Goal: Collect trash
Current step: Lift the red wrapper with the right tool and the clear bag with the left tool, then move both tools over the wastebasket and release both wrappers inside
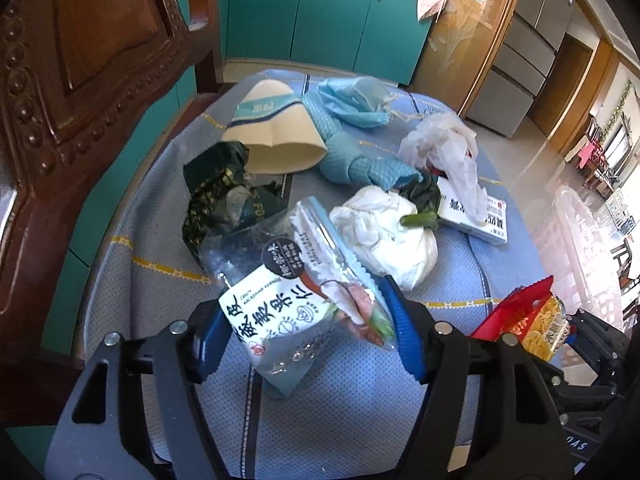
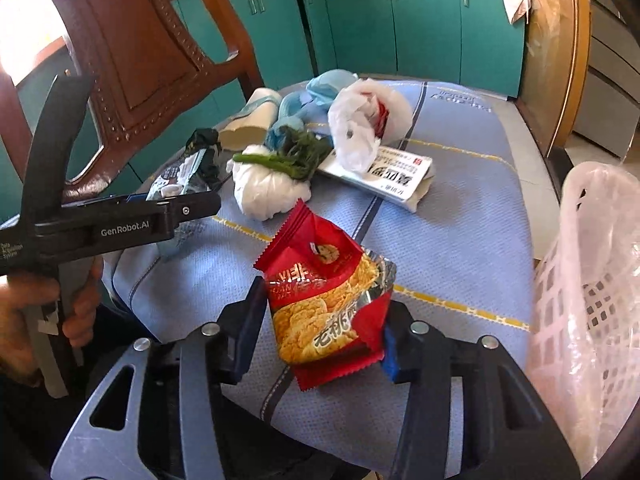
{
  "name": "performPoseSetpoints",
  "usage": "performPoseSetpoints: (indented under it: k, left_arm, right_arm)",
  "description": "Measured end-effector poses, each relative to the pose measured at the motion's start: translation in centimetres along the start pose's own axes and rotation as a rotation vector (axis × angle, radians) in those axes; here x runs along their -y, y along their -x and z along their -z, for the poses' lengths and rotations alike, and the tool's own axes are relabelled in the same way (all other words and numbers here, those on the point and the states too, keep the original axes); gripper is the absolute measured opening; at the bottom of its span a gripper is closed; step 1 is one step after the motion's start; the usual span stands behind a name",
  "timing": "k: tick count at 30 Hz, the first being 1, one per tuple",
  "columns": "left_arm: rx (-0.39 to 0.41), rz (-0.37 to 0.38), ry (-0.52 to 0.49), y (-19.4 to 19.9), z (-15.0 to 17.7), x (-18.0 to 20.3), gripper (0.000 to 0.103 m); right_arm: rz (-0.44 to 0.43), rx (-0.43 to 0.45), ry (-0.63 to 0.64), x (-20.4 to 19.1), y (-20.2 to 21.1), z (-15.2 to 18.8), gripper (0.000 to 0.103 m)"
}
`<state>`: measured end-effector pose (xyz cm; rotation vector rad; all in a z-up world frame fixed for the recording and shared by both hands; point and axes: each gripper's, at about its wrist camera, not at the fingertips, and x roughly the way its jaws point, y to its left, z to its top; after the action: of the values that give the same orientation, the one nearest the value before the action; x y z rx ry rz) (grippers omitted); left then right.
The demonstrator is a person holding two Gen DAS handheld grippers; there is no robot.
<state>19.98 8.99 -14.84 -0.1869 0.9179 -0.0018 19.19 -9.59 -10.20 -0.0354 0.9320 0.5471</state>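
My left gripper point(image 1: 308, 332) is shut on a clear nut snack bag point(image 1: 296, 292) with black Chinese print, held just above the blue cushion point(image 1: 360, 400). My right gripper point(image 2: 320, 340) is shut on a red cookie wrapper point(image 2: 328, 304), also seen in the left wrist view point(image 1: 520, 320). More trash lies on the cushion: a white wad point(image 1: 384, 232) with green stalks point(image 2: 292, 156), a dark green wrapper point(image 1: 216, 192), a flattened paper cup point(image 1: 268, 132), a blue mask point(image 1: 356, 100), a white plastic bag point(image 2: 360, 128) and a white box point(image 2: 388, 176).
A pink mesh basket point(image 2: 580, 280) lined with clear plastic stands right of the cushion. A carved wooden chair back point(image 1: 80, 80) rises on the left. Teal cabinets point(image 2: 400, 28) run behind. The left gripper's body point(image 2: 100, 224) shows in the right wrist view.
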Motion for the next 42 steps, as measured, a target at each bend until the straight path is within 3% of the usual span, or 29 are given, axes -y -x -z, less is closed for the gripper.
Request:
performPoseSetpoints:
  k: [5, 11, 14, 20, 26, 32, 36, 39, 42]
  left_arm:
    - [0.113, 0.011, 0.016, 2.3, -0.2, -0.2, 0.068]
    - [0.285, -0.031, -0.052, 6.4, 0.0, 1.7, 0.068]
    - [0.303, -0.024, -0.098, 7.7, -0.2, 3.5, 0.068]
    - [0.316, 0.069, -0.185, 9.1, -1.2, 9.0, 0.068]
    - [0.288, 0.247, -0.276, 8.1, -1.2, 17.1, 0.068]
    - [0.182, 0.428, -0.384, 5.2, -0.3, 25.6, 0.068]
    - [0.105, 0.526, -0.435, 3.5, 0.4, 29.2, 0.07]
    - [0.084, 0.556, -0.473, 2.7, 0.7, 30.8, 0.084]
    - [0.115, 0.515, -0.504, 2.7, 0.6, 30.6, 0.092]
  right_arm:
    - [0.007, 0.037, -0.01, 0.2, 1.5, -0.2, 0.049]
    - [0.026, 0.098, -0.016, 0.6, 4.0, -1.0, 0.049]
    - [0.048, 0.158, -0.04, 1.8, 6.4, -1.5, 0.049]
    - [0.137, 0.293, -0.12, 6.3, 12.9, -1.3, 0.049]
    - [0.262, 0.333, -0.235, 11.7, 17.6, 2.0, 0.049]
    - [0.375, 0.344, -0.344, 15.9, 21.0, 5.8, 0.049]
    - [0.416, 0.352, -0.381, 17.3, 22.2, 7.2, 0.049]
    - [0.426, 0.359, -0.396, 17.7, 22.3, 7.0, 0.049]
    - [0.423, 0.364, -0.402, 17.8, 22.1, 6.7, 0.049]
